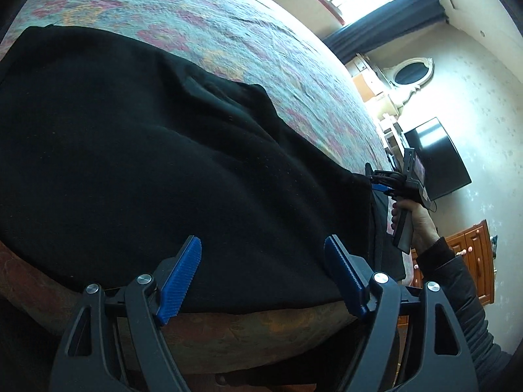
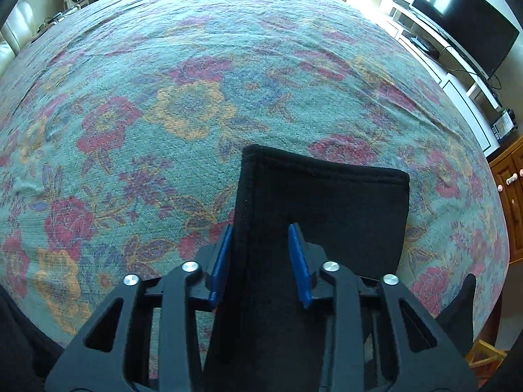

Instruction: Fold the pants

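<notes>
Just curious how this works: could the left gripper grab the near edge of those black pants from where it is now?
Probably yes. The left gripper is open right over the pants at the bed's edge, with nothing between.

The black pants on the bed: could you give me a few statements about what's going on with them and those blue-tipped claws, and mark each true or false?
1. The pants lie on a floral bedspread. True.
2. The left gripper is clamped shut on the fabric. False: its jaws stand wide apart.
3. The right gripper has pant fabric between its fingers. True.
4. The television is showing a programme. False: its screen is dark.
5. The pants are red. False: they are black.
</notes>
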`<state>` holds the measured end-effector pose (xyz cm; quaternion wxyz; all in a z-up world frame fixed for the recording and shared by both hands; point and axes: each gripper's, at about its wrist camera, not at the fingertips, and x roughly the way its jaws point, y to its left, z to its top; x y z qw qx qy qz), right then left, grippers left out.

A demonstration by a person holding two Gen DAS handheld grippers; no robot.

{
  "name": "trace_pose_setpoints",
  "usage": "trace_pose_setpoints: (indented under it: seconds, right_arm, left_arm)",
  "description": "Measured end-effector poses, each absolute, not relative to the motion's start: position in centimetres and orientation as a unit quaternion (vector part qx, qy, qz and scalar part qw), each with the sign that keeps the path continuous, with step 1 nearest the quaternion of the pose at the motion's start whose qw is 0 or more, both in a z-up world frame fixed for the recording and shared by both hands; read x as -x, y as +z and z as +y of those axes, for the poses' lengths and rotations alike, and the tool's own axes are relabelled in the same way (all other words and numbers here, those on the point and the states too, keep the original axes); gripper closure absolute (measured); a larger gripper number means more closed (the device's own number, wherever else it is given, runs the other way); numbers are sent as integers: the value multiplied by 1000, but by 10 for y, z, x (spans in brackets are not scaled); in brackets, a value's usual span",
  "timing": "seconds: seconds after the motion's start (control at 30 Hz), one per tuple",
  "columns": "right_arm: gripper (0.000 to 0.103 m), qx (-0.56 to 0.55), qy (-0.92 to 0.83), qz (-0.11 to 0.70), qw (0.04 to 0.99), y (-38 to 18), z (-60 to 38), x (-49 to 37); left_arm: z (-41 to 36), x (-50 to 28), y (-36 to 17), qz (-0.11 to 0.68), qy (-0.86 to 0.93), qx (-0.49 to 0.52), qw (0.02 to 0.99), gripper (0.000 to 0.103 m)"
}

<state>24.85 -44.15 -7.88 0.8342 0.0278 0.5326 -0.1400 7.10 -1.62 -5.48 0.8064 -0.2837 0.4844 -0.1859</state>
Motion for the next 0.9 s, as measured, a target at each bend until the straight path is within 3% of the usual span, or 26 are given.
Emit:
trace_pose_setpoints:
  seconds: [0.03, 0.3, 0.43, 0.63, 0.9]
  right_arm:
    - [94, -41, -133, 527, 839, -74, -449, -241]
    - [95, -186, -90, 394, 896, 5, -533, -124]
    - [95, -253, -94, 343, 900, 16, -583, -49]
    - [95, -316, -124, 341, 876, -28, -621, 26]
    - [95, -453, -120, 346, 813, -95, -648, 61]
  left_arm:
    - [-23, -72, -52, 484, -190, 276, 808, 26]
    - [-62, -73, -46, 486, -220, 272, 801, 26]
    - [-84, -73, -48, 490, -229, 267, 798, 26]
    - [-115, -74, -54, 504, -239, 260, 788, 26]
    - [-135, -77, -54, 511, -246, 255, 783, 26]
